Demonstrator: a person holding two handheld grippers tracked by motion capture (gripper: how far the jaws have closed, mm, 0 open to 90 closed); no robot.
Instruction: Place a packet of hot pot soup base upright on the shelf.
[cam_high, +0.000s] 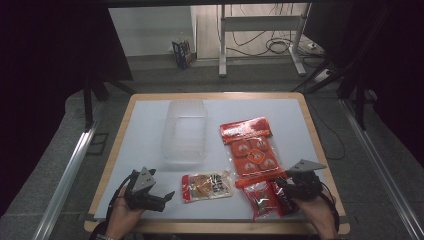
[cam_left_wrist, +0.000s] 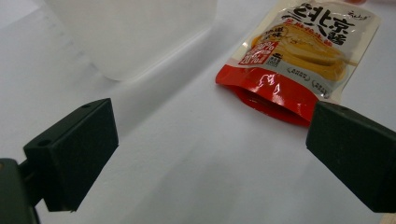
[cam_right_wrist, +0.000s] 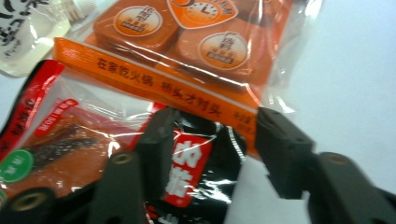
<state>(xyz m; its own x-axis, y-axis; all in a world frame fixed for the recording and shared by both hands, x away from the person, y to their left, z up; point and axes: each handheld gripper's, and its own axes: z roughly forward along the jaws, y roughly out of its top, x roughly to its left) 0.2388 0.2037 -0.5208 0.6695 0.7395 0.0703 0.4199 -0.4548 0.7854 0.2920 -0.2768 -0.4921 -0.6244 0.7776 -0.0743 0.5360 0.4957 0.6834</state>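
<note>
White-topped table (cam_high: 150, 125): clear box (cam_high: 184, 131) far centre, orange pack (cam_high: 251, 147) right, yellow pouch (cam_high: 207, 186) near centre, red packet (cam_high: 261, 199) near right.

Dim, dark-edged high view; both gripper views are brighter, with glare on wrappers and soft focus close up.

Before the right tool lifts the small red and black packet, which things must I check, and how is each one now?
1. Small red and black packet lies between the jaws of the right tool: ok.
2. Both pads press on it: not ok, the right pad stands apart.
3. Large orange plastic bag is free of the packet: not ok, its edge overlaps.
4. Clear plastic box stands open and reachable: ok.
5. Left tool is open and holds nothing: ok.
</note>
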